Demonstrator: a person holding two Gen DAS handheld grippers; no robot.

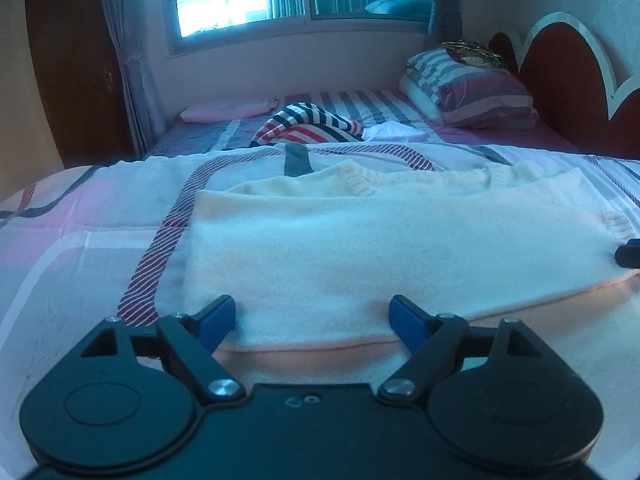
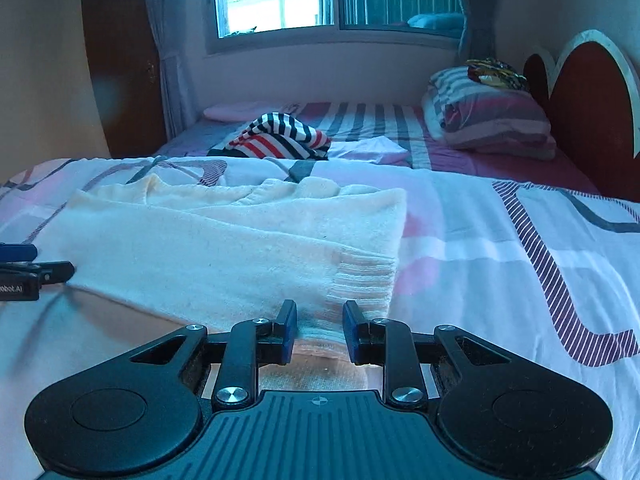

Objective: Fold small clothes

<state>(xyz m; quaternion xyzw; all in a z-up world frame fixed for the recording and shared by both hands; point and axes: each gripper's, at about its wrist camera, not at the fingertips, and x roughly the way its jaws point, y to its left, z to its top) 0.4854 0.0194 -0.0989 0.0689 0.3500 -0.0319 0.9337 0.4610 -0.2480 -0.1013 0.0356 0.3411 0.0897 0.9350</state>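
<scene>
A cream knitted sweater (image 1: pixel 380 240) lies partly folded on the bed, its sleeves laid across the body; it also shows in the right wrist view (image 2: pixel 224 248). My left gripper (image 1: pixel 312 320) is open wide at the sweater's near hem, a finger on each side of the edge. My right gripper (image 2: pixel 320 330) is partly open, its fingers on either side of the ribbed hem corner (image 2: pixel 360 280) with a gap to the cloth. The right gripper's tip shows at the far right of the left wrist view (image 1: pixel 628 254). The left gripper shows at the left edge of the right wrist view (image 2: pixel 24 268).
The sweater rests on a pink, white and grey bedspread (image 2: pixel 520 240). Farther back lie a striped red, white and navy garment (image 1: pixel 312 124), a small white cloth (image 1: pixel 396 132) and a pink cloth (image 1: pixel 224 112). Stacked pillows (image 1: pixel 476 88) sit by the headboard (image 1: pixel 568 76).
</scene>
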